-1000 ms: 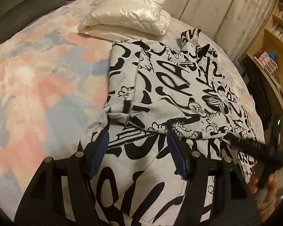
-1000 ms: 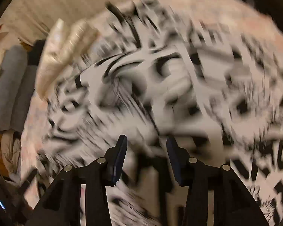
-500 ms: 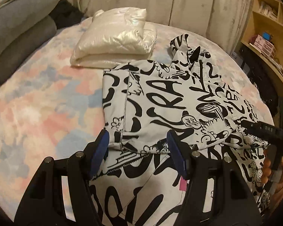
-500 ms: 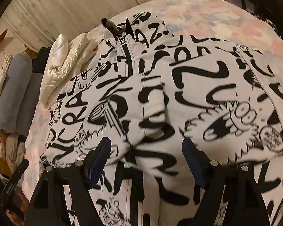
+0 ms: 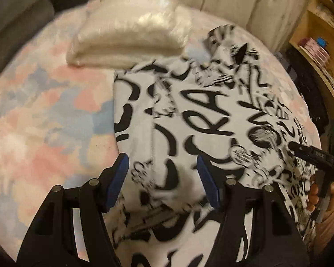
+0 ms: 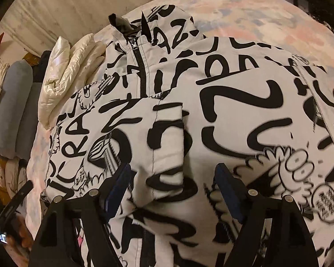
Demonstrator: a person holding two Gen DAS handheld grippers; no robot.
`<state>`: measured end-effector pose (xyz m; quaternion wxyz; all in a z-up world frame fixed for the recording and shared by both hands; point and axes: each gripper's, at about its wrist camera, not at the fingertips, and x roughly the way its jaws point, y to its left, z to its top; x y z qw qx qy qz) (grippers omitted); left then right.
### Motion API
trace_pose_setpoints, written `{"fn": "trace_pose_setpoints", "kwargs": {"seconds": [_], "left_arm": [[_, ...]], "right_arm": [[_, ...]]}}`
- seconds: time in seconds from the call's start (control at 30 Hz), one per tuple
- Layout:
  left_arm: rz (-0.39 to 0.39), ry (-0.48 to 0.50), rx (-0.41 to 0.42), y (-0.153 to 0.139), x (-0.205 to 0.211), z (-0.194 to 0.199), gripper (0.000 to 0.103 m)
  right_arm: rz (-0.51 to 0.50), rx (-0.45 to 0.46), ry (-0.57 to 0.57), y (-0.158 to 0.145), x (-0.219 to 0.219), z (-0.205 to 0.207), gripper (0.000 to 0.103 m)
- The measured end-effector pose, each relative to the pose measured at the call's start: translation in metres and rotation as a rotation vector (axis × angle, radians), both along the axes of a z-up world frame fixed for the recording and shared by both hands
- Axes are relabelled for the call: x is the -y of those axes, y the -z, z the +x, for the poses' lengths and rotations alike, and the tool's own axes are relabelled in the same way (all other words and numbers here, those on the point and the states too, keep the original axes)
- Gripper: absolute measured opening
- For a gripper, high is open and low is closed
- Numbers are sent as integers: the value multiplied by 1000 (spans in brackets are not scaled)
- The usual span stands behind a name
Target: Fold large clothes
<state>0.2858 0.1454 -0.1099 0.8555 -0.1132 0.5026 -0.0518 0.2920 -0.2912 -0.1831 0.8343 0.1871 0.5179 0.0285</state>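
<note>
Jacket (image 5: 202,120) cloth, white with thick black squiggles and cartoon faces, lies spread flat on the soft bed cover (image 5: 44,120), which has pink and blue patches. Its black zipper (image 6: 142,66) runs up toward 12 o'clock. A puffy, shiny cream coat (image 5: 131,29) sits folded at 11 o'clock, touching the jacket's edge. The left gripper (image 5: 163,178) hangs over the jacket, blue pads spread wide, holding nothing. The right gripper (image 6: 173,191) is spread wide too, over a folded sleeve (image 6: 167,138).
</note>
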Motion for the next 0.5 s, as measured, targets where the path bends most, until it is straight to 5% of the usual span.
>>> {"fn": "trace_pose_setpoints", "kwargs": {"seconds": [0.3,0.37,0.4,0.43,0.5], "left_arm": [[-117,-85,-177,71,-30,54,61],[-150,-121,-177,78,-34,55,56],[-149,-139,-169,79,-35,55,51],[-133,-164,-145,76,-36,54,38],[-96,-196,-84,69,-33,50,31]], "right_arm": [[43,-23,-66,21,-3,59,78],[20,-11,-111,23,-16,67,57],[-22,-9,-137,24,-25,70,32],[-92,13,-158,19,-37,73,26],[-183,117,-167,0,-55,70,19]]}}
